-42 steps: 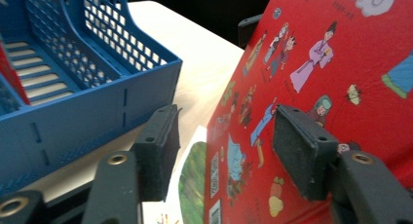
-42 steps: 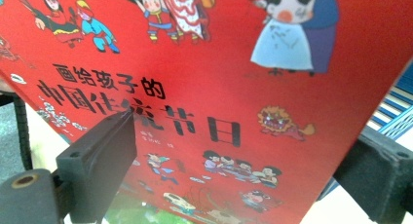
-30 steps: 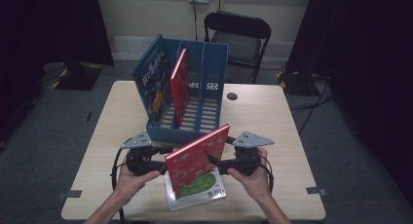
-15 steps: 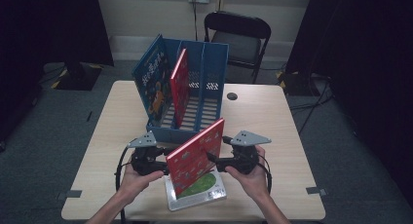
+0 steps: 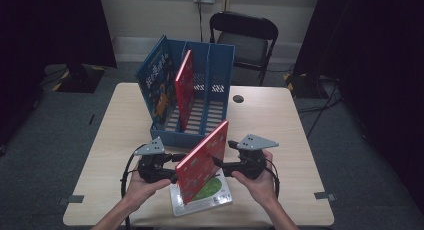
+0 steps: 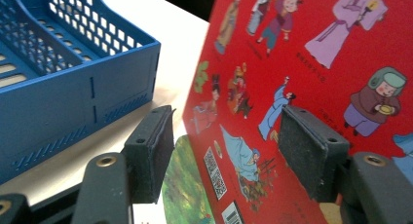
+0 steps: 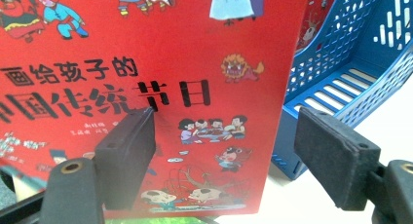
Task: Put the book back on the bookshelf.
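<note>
The red book (image 5: pixel 202 162) stands tilted on edge at lower centre of the high view, over a green book (image 5: pixel 212 190) on the bench (image 5: pixel 280 120). Both the left claw (image 5: pixel 172 160) and the right claw (image 5: pixel 220 162) straddle its edges with jaws apart, the right having just been closing. Until the pads clamp, the book may topple or slip flat.

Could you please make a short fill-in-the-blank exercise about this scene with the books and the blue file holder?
1. The tilted book between the two grippers has a ____ cover.
2. Under it, a book with a ____ picture lies flat on the table.
3. The blue file holder already contains ____ books.
4. Behind the table stands a black ____.

Missing words: red; green; two; chair
</note>
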Demonstrator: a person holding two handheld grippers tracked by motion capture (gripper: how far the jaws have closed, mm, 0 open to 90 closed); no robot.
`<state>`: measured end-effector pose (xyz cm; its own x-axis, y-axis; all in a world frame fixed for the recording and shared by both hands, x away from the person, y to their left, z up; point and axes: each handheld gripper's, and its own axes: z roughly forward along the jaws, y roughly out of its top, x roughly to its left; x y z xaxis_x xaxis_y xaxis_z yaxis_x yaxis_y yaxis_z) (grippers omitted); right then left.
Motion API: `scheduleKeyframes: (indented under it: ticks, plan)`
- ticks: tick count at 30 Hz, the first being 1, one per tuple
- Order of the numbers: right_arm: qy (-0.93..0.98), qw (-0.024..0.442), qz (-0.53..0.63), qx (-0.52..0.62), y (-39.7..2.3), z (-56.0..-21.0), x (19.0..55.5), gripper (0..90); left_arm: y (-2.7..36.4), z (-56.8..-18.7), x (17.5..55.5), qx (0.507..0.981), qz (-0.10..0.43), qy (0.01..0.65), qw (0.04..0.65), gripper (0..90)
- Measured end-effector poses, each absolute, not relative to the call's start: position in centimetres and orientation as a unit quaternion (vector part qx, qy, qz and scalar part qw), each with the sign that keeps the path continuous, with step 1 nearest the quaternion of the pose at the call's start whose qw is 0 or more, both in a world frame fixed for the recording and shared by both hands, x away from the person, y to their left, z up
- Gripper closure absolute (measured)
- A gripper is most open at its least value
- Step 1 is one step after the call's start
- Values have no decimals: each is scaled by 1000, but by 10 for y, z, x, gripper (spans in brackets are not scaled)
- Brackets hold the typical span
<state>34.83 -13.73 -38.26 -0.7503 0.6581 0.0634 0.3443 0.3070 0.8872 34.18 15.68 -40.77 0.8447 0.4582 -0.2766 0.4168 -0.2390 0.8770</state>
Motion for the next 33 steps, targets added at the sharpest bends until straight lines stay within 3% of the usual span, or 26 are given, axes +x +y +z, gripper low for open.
scheduleKeyframes:
  ticks: [24, 26, 33]
  plan:
    - [792, 158, 493, 324, -138, -389, 349, 246, 148, -406, 337, 793, 8, 260, 551, 395]
    - [794, 157, 491, 323, -137, -389, 349, 310, 147, -405, 337, 794, 9, 254, 552, 394]
    - [792, 160, 493, 322, -134, -391, 351, 312, 141, -405, 336, 794, 4, 249, 554, 372]
